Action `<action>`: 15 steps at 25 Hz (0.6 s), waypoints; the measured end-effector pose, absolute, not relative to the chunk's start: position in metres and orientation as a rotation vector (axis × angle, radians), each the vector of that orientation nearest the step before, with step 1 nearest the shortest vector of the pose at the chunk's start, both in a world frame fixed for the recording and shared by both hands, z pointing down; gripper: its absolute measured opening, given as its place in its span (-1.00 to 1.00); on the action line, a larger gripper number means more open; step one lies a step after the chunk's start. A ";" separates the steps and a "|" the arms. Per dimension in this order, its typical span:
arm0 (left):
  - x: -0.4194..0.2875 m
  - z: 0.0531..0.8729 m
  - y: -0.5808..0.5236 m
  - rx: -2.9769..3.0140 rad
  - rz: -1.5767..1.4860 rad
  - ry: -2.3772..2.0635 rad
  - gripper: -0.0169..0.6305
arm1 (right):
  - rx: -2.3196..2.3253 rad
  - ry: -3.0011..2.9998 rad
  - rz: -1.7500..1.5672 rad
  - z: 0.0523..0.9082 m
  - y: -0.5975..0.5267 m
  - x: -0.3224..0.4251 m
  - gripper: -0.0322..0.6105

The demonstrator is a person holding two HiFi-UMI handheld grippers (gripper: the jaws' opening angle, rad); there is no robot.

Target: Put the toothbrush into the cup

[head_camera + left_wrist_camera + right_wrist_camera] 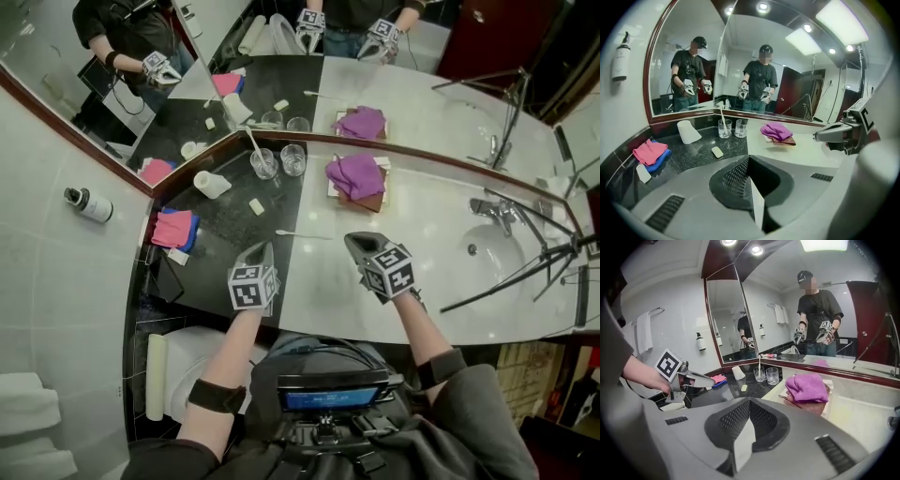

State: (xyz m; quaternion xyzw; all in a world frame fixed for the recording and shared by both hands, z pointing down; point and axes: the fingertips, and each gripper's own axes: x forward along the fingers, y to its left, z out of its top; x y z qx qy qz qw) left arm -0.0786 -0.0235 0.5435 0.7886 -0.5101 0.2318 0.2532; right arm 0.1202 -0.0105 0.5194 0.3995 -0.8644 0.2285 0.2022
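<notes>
The toothbrush (253, 142) stands in the cup (264, 165), a clear glass at the back of the dark counter by the corner of the mirror, with its handle leaning out over the rim. A second, empty glass (293, 159) sits just beside the cup on the sink side, and a purple cloth (356, 175) lies on a tray further that way. On the near side of the cup lie a small pale soap bar (256, 206) and a thin white stick (302, 234) – too small to tell what it is. Both tools hang well short of the cup, over the counter's front edge: the left gripper (263, 247) has its jaws pressed together with nothing between them, and the right gripper (352, 241) – also closed and empty – is held beside it, toward the sink.
</notes>
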 end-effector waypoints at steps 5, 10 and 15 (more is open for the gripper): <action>-0.068 0.550 -0.012 2.096 0.588 -1.371 -0.94 | 1.136 -2.401 0.647 0.523 -0.002 0.137 -0.84; -0.059 0.553 -0.006 2.091 0.601 -1.368 -0.94 | 1.133 -2.402 0.645 0.524 0.000 0.140 -0.84; -0.049 0.559 -0.001 2.062 0.603 -1.335 -0.95 | 1.121 -2.401 0.636 0.525 -0.001 0.138 -0.84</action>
